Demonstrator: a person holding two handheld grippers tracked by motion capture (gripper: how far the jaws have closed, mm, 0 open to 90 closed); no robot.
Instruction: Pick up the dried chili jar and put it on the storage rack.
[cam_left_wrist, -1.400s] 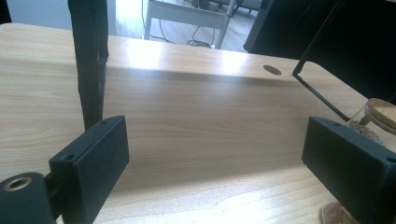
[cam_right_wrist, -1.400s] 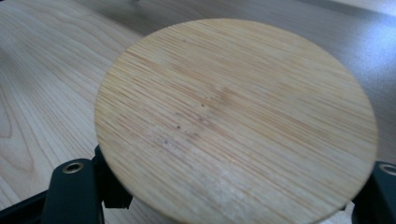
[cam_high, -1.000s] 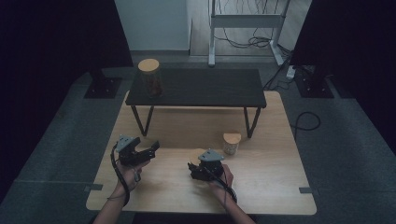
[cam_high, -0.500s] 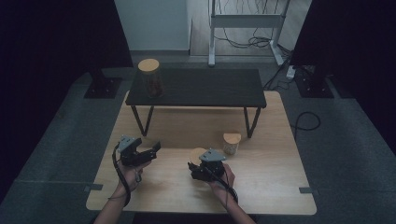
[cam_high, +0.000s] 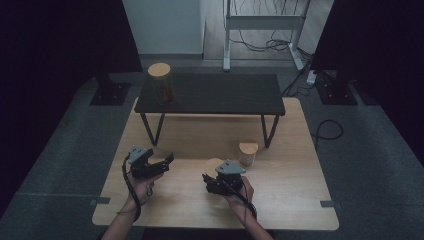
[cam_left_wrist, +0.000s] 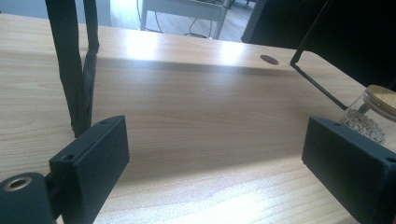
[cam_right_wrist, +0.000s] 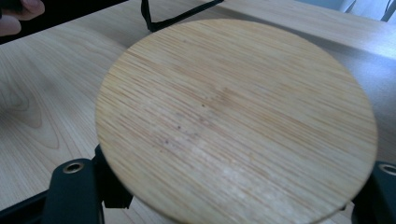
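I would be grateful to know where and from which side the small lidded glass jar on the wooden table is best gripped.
Grip the small glass jar across its round body, just below the wooden lid, coming in level from the person's side. It stands upright, and the black shelf's leg stands close behind it. The open left gripper is probably the one to use.

Reaching in from the near edge of the light wooden table (cam_high: 300, 200) with both forearms. Holding the black two-jaw left gripper (cam_high: 167, 161) in the left hand (cam_high: 142, 186), left of the middle and back from the near edge, jaws standing wide apart with nothing between them, pointing to the right and slightly toward the far edge. Gripping the black right gripper (cam_high: 206, 179) in the right hand (cam_high: 240, 192) near the middle of the table, jaws pointing left, clamping the round wooden lid (cam_right_wrist: 233, 116), cable trailing back along the wrist.
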